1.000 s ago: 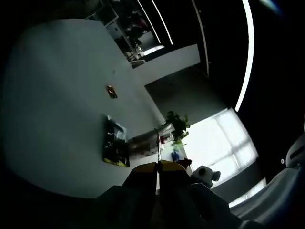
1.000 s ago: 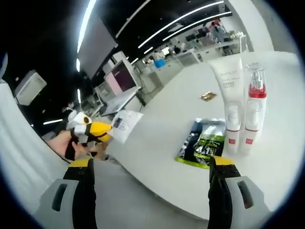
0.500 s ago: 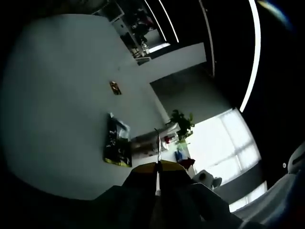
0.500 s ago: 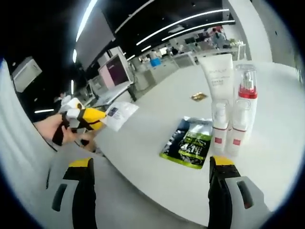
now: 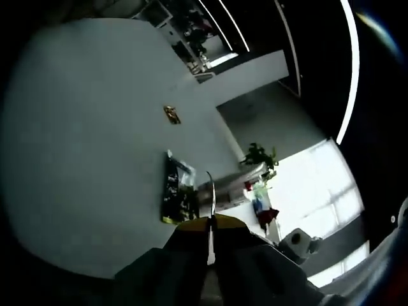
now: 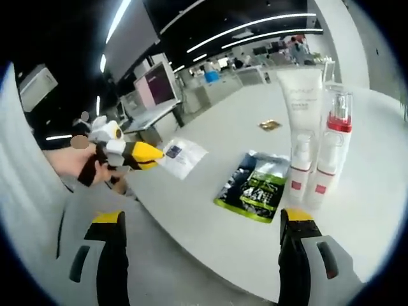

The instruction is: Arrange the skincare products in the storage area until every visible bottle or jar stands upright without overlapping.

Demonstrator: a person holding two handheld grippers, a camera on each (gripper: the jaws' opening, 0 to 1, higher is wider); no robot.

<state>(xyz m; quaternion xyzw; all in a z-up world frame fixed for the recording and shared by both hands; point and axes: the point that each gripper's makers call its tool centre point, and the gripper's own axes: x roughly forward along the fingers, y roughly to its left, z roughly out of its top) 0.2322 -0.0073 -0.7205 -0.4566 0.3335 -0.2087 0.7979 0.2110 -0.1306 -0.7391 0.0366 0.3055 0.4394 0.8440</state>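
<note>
Your right gripper (image 6: 204, 220) is wide open. Your left gripper (image 6: 131, 155) pinches a white packet (image 6: 182, 157). Three bottles (image 6: 315, 143) stand beside a green packet (image 6: 253, 186).

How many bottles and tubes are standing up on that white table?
3, grouped at the table's far right: a tall white tube at the back, a small white bottle before it, and a red-collared pump bottle beside that. More may hide behind them.

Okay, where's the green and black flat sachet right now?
In the right gripper view, the green and black flat sachet lies flat on the white table, just left of the two red-banded pump bottles.
</note>
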